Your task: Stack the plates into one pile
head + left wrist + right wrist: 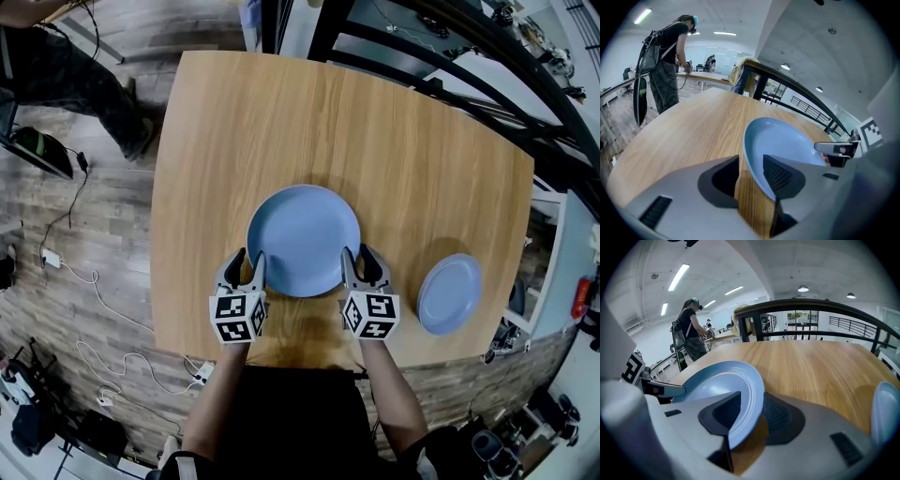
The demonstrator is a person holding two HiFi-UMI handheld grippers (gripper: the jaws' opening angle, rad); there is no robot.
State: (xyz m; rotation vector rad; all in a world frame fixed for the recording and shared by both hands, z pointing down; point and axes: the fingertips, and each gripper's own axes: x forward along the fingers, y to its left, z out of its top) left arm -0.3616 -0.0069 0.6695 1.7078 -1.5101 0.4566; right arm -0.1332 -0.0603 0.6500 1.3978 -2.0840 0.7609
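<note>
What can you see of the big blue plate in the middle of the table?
The large round light-blue plate looks glazed, like ceramic, with a shallow well and a raised, ringed rim. It is empty and seems to lie flat, right way up, near the middle of the wooden table. Its near edge sits between the open jaws of the left gripper and the right gripper, not squeezed.

Seen from the head view, the left forearm and right forearm reach forward, one either side of the large blue plate; the left gripper sits at the plate's near-left rim, the right gripper at its near-right rim; both slant downward; each pair of jaws stands apart, straddling the rim.
</note>
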